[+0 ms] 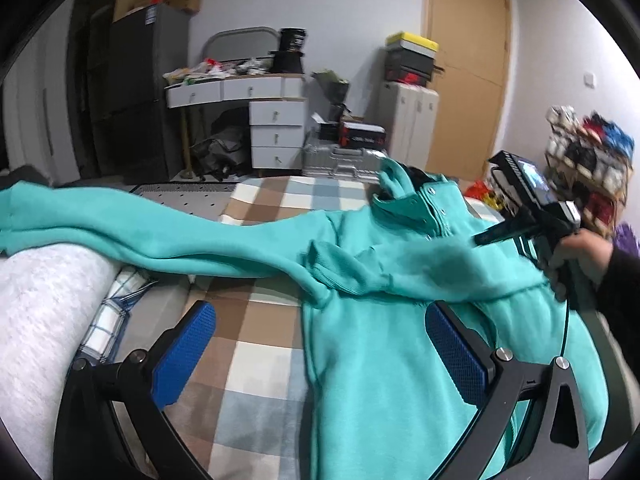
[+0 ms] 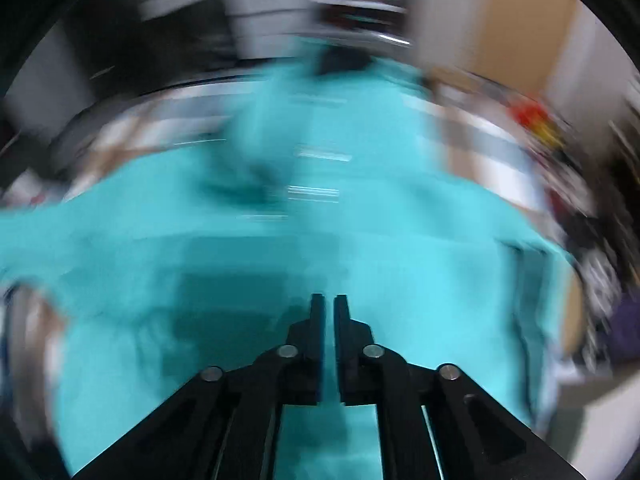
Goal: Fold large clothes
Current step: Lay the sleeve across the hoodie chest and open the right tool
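Observation:
A teal hooded sweatshirt (image 1: 380, 360) lies front up on the checked bedsheet (image 1: 260, 364), its collar (image 1: 416, 200) at the far end. One sleeve (image 1: 120, 220) stretches out to the left over a white blanket. The other sleeve (image 1: 400, 268) is folded across the chest. My left gripper (image 1: 320, 312) hovers open and wide over the sweatshirt's left edge, its blue pads (image 1: 184, 352) empty. A hand holds my right gripper (image 1: 478, 240) just above the chest, near the folded sleeve. In the blurred right wrist view the right gripper (image 2: 328, 298) shows a narrow gap with no cloth in it.
A white fluffy blanket (image 1: 40, 300) lies at the bed's left. Beyond the bed stand a cluttered white desk with drawers (image 1: 276, 120), a silver suitcase (image 1: 340, 160), a dark cabinet (image 1: 132, 80), a wooden door (image 1: 468, 60) and a cluttered rack (image 1: 588, 152) at the right.

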Motion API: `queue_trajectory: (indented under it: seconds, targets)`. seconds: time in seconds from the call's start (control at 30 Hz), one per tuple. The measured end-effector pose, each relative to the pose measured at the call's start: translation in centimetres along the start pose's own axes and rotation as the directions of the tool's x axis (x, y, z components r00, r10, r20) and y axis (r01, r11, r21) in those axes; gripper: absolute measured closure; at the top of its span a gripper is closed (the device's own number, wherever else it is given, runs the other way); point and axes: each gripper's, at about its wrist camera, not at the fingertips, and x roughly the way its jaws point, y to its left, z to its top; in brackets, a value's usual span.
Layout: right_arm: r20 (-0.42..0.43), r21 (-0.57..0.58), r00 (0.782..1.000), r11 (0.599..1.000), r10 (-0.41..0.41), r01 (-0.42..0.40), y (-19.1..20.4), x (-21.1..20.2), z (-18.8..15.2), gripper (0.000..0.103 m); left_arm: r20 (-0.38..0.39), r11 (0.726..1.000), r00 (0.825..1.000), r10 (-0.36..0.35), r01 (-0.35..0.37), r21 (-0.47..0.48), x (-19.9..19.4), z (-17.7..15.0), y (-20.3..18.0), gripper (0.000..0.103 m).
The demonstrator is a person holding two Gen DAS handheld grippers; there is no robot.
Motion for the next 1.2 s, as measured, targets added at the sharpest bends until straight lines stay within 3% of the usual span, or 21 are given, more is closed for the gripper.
queue_trajectory:
  seconds: [0.07,0.13,0.27,0.3,0.43,0.53,0.6,0.73,0.77,0.83,0.9,0.93,0.97,1.0,1.03,1.07,1.1,1.17,1.2]
  targets:
    - [-0.003,-0.047,0.994,0.993,0.107,-0.107,4.8,0.5,0.2,0.079,0.017,0.999,1.000,0.020,-0.020,-0.035,-0.5,0.1,1.0,0.001]
    - [-0.034,-0.117,0.990,0.983,0.136,-0.139,9.7,2.0,0.2,0.079,0.034,0.997,0.998,0.049,-0.047,-0.066,-0.8,0.1,1.9,0.001]
    - [-0.057,-0.214,0.993,0.971,0.100,-0.110,17.4,4.7,-0.8,0.081,0.022,0.993,0.997,0.073,-0.070,-0.092,-0.7,-0.1,3.3,0.001]
    - [-0.107,-0.229,0.994,0.971,0.038,-0.061,18.5,6.9,-1.2,0.081,0.014,0.993,0.997,0.072,-0.070,-0.100,-0.6,-0.1,3.7,0.001]
    - [-0.094,-0.242,0.995,0.969,0.021,-0.043,19.3,7.0,-1.0,0.084,0.004,0.988,0.999,0.047,-0.045,-0.145,-0.9,0.0,5.2,0.001]
    - [-0.089,-0.221,0.990,0.967,0.107,-0.124,18.2,6.0,-0.4,0.083,0.018,0.981,1.000,0.016,-0.012,-0.194,-1.5,0.3,6.1,0.001]
    - [-0.043,-0.145,0.984,0.973,0.175,-0.179,17.3,5.0,0.5,0.066,0.029,0.978,0.999,0.017,-0.011,-0.208,-1.7,0.4,6.4,0.001]
    - [0.054,-0.100,0.975,0.973,0.216,-0.209,17.8,4.5,3.0,0.047,0.020,0.977,1.000,0.014,-0.010,-0.211,-1.3,0.4,6.3,0.001]
    - [0.054,-0.088,0.974,0.973,0.218,-0.213,18.0,5.1,3.5,0.042,0.016,0.978,1.000,0.016,-0.012,-0.207,-1.1,0.3,6.2,0.001]
    - [0.005,-0.058,0.969,0.967,0.248,-0.247,19.2,6.4,4.0,0.042,0.014,0.980,1.000,0.021,-0.018,-0.197,-1.0,0.3,6.2,0.001]
    - [-0.035,-0.057,0.964,0.962,0.265,-0.266,20.6,7.5,4.0,0.045,0.015,0.980,1.000,0.023,-0.020,-0.196,-1.1,0.3,6.3,0.001]
    - [-0.044,-0.068,0.972,0.970,0.231,-0.234,22.0,7.4,3.6,0.045,0.015,0.980,1.000,0.022,-0.019,-0.198,-1.1,0.3,6.4,0.001]
    - [-0.054,-0.084,0.983,0.981,0.173,-0.177,22.8,7.5,3.1,0.051,0.014,0.980,1.000,0.021,-0.018,-0.200,-1.1,0.3,6.5,0.001]
    - [-0.060,-0.096,0.991,0.987,0.123,-0.128,23.4,7.5,2.6,0.066,0.014,0.979,1.000,0.021,-0.017,-0.202,-1.1,0.4,6.7,0.001]
    - [-0.069,-0.103,0.993,0.990,0.092,-0.099,23.6,7.8,2.5,0.070,0.014,0.979,1.000,0.018,-0.015,-0.204,-1.1,0.4,6.7,0.001]
    - [-0.070,-0.103,0.994,0.991,0.081,-0.088,23.9,7.7,2.4,0.072,0.014,0.979,1.000,0.015,-0.012,-0.205,-1.1,0.4,6.7,0.001]
    - [-0.055,-0.090,0.996,0.993,0.070,-0.075,23.9,7.6,2.4,0.085,0.014,0.979,1.000,0.014,-0.011,-0.205,-1.1,0.4,6.7,0.001]
    - [-0.025,-0.072,0.997,0.994,0.078,-0.080,23.9,6.4,2.1,0.098,0.016,0.980,1.000,0.013,-0.009,-0.200,-1.1,0.4,6.6,0.001]
    - [-0.005,-0.068,0.995,0.993,0.098,-0.098,23.8,6.0,2.2,0.098,0.017,0.980,1.000,0.012,-0.008,-0.198,-1.2,0.4,6.6,0.001]
